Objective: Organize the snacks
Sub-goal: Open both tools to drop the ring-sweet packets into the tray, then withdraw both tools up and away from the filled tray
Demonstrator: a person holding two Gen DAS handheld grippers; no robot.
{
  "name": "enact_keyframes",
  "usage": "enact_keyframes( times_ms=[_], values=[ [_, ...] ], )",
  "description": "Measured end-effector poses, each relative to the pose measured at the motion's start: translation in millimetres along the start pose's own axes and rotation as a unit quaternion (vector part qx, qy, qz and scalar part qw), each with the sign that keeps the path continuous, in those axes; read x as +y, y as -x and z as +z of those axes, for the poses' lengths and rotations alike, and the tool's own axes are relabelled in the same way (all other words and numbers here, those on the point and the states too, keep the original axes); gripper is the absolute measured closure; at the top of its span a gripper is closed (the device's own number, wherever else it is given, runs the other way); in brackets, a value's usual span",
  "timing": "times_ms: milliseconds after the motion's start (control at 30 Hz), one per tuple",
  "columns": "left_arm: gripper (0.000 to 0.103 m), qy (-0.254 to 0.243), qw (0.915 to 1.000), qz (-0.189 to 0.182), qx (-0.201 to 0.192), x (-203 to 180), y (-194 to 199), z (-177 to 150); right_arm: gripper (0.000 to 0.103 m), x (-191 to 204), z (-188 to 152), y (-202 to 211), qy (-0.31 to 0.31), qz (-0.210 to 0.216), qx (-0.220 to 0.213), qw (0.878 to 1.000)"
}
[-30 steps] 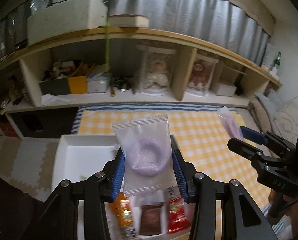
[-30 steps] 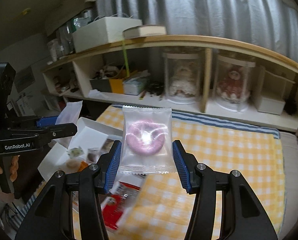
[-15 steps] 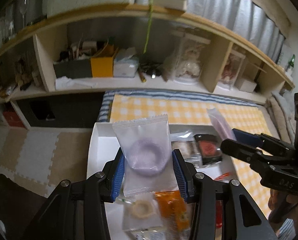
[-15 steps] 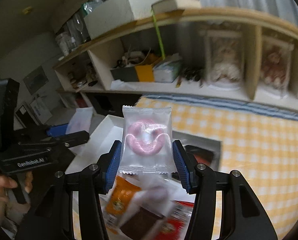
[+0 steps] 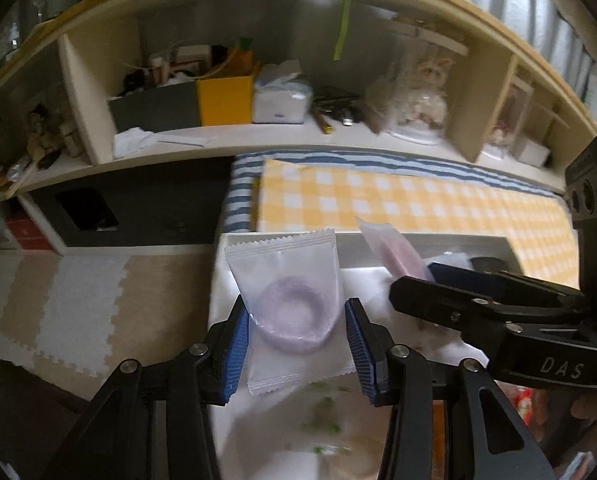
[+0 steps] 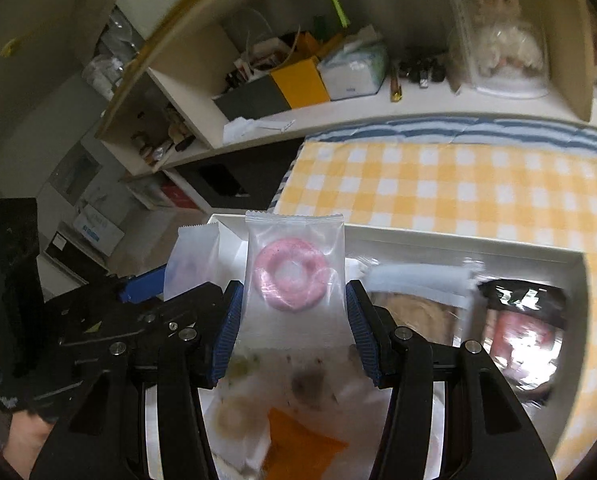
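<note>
My left gripper (image 5: pixel 294 308) holds a clear packet with a purple ring doughnut (image 5: pixel 286 268) upright between its blue pads; its jaws are opening slightly, and the pads still touch the packet's sides. My right gripper (image 6: pixel 294 292) is shut on a clear packet with a pink ring doughnut (image 6: pixel 294 240). Both hang over the left part of a white tray (image 6: pixel 458 240). The right gripper (image 5: pixel 414 280) shows from the side in the left wrist view with its pink packet (image 5: pixel 390 252). In the right wrist view the left gripper (image 6: pixel 154 284) sits at lower left.
The tray holds several snacks, among them a dark packet (image 6: pixel 522 320) and an orange one (image 6: pixel 298 440). It lies on a yellow checked cloth (image 6: pixel 458 184). Behind stands a cluttered wooden shelf unit (image 5: pixel 258 136). Foam floor mats (image 5: pixel 78 300) lie to the left.
Both grippers have sunk and swung left with their packets, from above the checked cloth to low over the white tray. The shelf now looks nearer.
</note>
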State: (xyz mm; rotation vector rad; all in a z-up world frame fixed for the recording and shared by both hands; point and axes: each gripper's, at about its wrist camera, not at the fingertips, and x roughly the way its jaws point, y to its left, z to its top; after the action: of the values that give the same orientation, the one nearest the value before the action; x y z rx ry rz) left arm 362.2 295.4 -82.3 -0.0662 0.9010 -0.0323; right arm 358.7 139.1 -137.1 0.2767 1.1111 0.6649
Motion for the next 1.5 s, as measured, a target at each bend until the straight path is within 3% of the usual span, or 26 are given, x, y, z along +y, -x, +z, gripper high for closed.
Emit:
enact_keyframes(
  times_ms=[33,100,133,233,300,400,567,633,1000,1500],
  values=[
    [0.052,0.004,1.0,-0.004,0.005,2,-2,-1,0.047,-1,1,-4,-0.003,0.003,0.003,1.0],
    [0.033,0.013,0.9998,-0.015,0.009,5,-3,-5,0.046,-4,2,-10,-0.015,-0.004,0.01,1.0],
    [0.03,0.014,0.9996,-0.022,0.011,5,-4,-8,0.039,-6,2,-9,-0.018,-0.005,0.01,1.0],
    [0.022,0.007,0.9997,-0.019,0.013,-1,-1,-11,0.032,-10,-1,-4,-0.014,-0.012,0.005,1.0],
    [0.01,0.002,0.9999,-0.015,0.007,-6,6,-12,0.027,-11,-2,0,-0.005,-0.021,0.006,1.0],
    [0.007,0.005,0.9998,-0.02,0.001,-11,20,-15,0.01,-12,-4,8,-0.002,-0.024,0.005,1.0],
    [0.0,0.004,0.9998,-0.019,-0.001,-17,39,-22,0.006,-11,-9,23,0.005,-0.029,0.008,1.0],
    [0.0,0.007,0.9998,-0.019,-0.001,-19,47,-25,0.0,-9,-10,30,0.012,-0.034,0.008,0.999],
    [0.0,0.024,0.9995,-0.02,0.005,-34,101,-38,0.0,6,-22,85,0.048,-0.052,-0.005,0.997],
    [0.0,0.044,0.9974,0.001,-0.057,-73,234,-84,0.0,31,-64,198,0.088,-0.114,-0.072,0.987]
  ],
)
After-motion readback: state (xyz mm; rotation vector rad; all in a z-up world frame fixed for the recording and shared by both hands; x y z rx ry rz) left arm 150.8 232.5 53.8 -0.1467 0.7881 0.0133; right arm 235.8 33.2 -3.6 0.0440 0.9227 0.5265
